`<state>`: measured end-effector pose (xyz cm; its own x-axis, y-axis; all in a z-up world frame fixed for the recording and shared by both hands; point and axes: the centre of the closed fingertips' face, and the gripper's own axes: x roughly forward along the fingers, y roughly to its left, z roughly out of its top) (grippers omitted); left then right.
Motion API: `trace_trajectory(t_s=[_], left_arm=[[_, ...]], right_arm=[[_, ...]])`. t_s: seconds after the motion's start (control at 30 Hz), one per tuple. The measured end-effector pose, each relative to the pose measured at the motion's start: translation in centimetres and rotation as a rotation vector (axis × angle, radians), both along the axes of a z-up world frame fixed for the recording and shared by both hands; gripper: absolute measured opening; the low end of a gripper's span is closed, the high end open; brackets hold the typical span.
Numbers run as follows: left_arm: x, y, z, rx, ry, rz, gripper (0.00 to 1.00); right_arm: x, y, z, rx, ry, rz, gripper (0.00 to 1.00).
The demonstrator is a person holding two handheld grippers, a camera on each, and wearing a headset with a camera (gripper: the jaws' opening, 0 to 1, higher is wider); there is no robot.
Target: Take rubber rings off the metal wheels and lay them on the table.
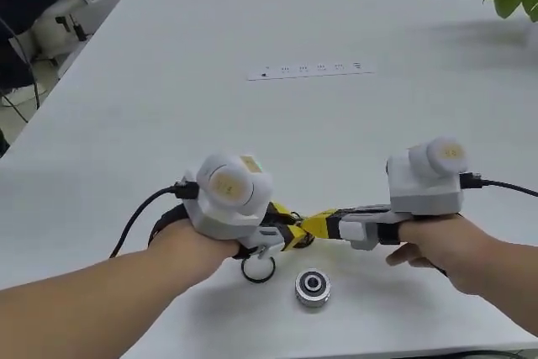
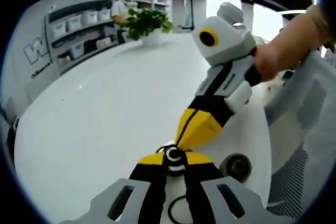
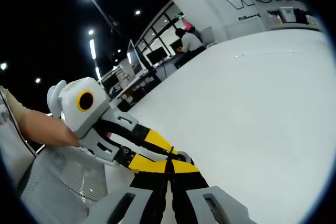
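Pinches a small wheel (image 2: 173, 154) in the yellow tips of the left gripper (image 2: 173, 160), just off the surface (image 1: 252, 124) and close in front of the person. Meets it tip to tip with the right gripper (image 3: 169, 166), jaws pressed together against the wheel's rim from the opposite side. No telling from these views of any rubber nipped between those right jaws.

Reads as a brace-and-peel arrangement: left side steadying the metal, right side set to drag the rubber off, both low for a short drop to the surface. In the head view, puts the meeting point midway between the two hands, near the front edge.

Outward from there, shows one black ring (image 1: 258, 269) lying flat on the surface directly below the left gripper, apart from its jaws, probably laid down as the task asks. Shows a second wheel (image 1: 313, 286) just beside that ring, resting on the surface below the joined tips and nearer the person, touched by neither gripper. Unclear whether that one wears rubber.
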<state>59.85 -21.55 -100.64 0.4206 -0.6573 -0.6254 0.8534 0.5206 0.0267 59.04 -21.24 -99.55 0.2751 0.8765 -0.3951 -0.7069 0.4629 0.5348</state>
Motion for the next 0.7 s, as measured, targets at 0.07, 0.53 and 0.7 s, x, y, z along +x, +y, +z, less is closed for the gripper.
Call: trace_trajectory(t_s=[0.07,0.53,0.7], left_arm=[[-0.02,-0.01,0.01,0.003,-0.002,-0.001,0.13],[-0.32,0.04,-0.01,0.02,0.007,-0.012,0.13],[-0.52,0.07,0.18,0.025,0.005,-0.021,0.14]], right_arm=[[0.29,-0.37,-0.32,-0.021,0.0,-0.019,0.0],[0.68,-0.69,-0.7,-0.1,-0.068,-0.004,0.0],[0.74,-0.76,-0.69,-0.092,-0.052,-0.006,0.0]])
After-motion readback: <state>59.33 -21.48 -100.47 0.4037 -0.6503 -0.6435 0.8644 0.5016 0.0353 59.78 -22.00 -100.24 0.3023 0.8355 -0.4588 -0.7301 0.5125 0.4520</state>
